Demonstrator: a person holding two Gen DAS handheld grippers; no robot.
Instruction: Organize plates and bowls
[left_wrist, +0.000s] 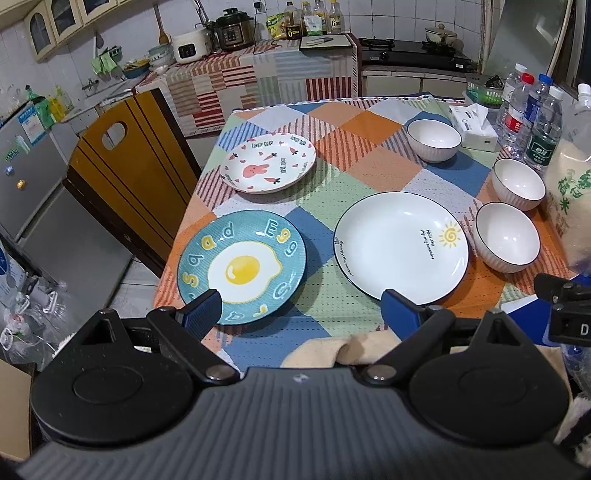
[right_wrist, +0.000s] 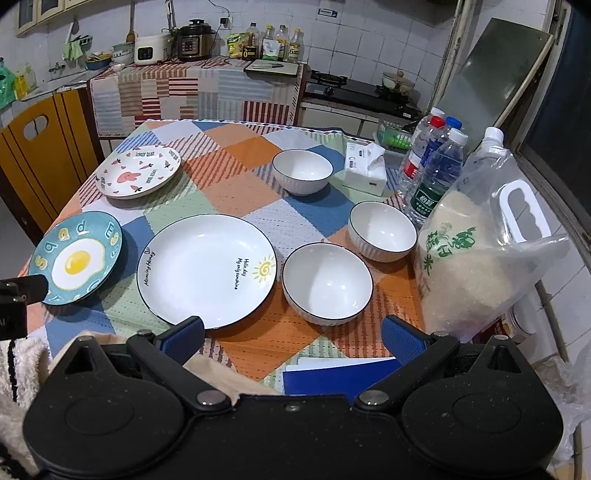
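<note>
Three plates lie on the checked tablecloth: a blue fried-egg plate (left_wrist: 242, 266) (right_wrist: 75, 262) at the near left, a large white sun plate (left_wrist: 400, 243) (right_wrist: 207, 269) in the middle, and a pink rabbit plate (left_wrist: 268, 163) (right_wrist: 138, 172) at the far left. Three white bowls stand to the right: near (left_wrist: 506, 236) (right_wrist: 327, 284), middle (left_wrist: 519, 183) (right_wrist: 382, 230), far (left_wrist: 434, 140) (right_wrist: 302, 171). My left gripper (left_wrist: 301, 310) is open and empty above the near edge, between the egg plate and the sun plate. My right gripper (right_wrist: 293, 338) is open and empty, before the sun plate and the near bowl.
A big bag of rice (right_wrist: 480, 258), several water bottles (right_wrist: 436, 166) and a tissue pack (right_wrist: 364, 168) crowd the table's right side. A wooden chair (left_wrist: 122, 173) stands at the table's left. A beige cloth (left_wrist: 332, 350) and a blue sheet (right_wrist: 340, 373) lie at the near edge.
</note>
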